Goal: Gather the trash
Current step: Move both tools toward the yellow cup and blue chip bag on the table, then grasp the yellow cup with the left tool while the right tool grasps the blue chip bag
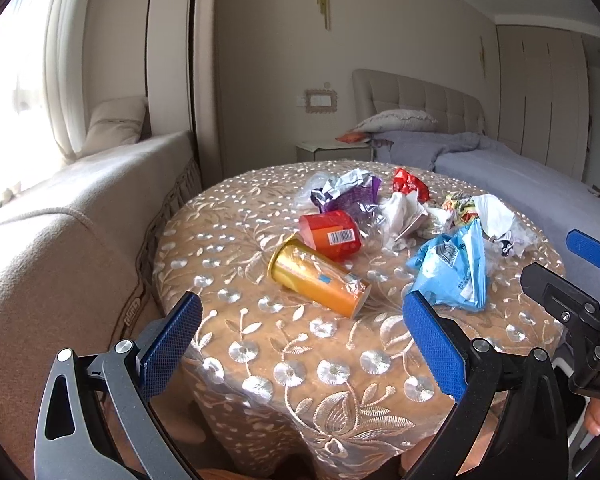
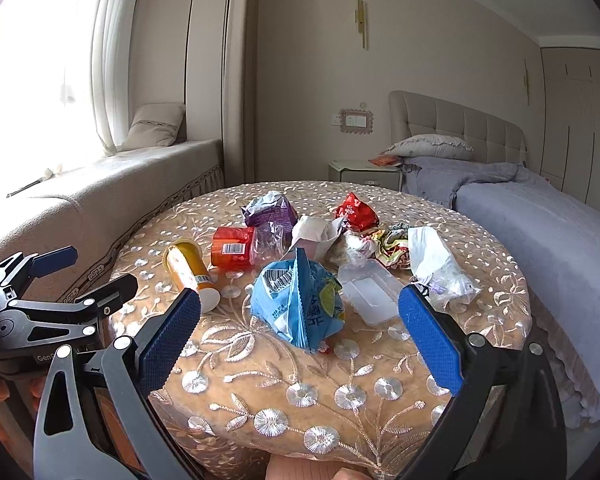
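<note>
Trash lies scattered on a round table (image 1: 300, 360) (image 2: 300, 400) with an embroidered tan cloth. A yellow-orange tube (image 1: 320, 278) (image 2: 190, 270) lies on its side beside a red cup (image 1: 332, 234) (image 2: 233, 247). A crumpled blue packet (image 1: 454, 266) (image 2: 300, 300), a purple wrapper (image 1: 350, 192) (image 2: 269, 210), a red wrapper (image 1: 410, 182) (image 2: 356, 210), white tissues (image 1: 496, 210) (image 2: 430, 256) and a clear plastic lid (image 2: 370, 292) lie further right. My left gripper (image 1: 302, 332) stands open before the tube, holding nothing. My right gripper (image 2: 300, 332) stands open before the blue packet, also holding nothing.
A cushioned window seat (image 1: 80, 208) (image 2: 100, 188) runs along the left of the table. A bed with purple bedding (image 1: 520, 176) (image 2: 540, 220) borders the right side, with a nightstand (image 2: 364, 174) behind. Each view shows the other gripper at its edge.
</note>
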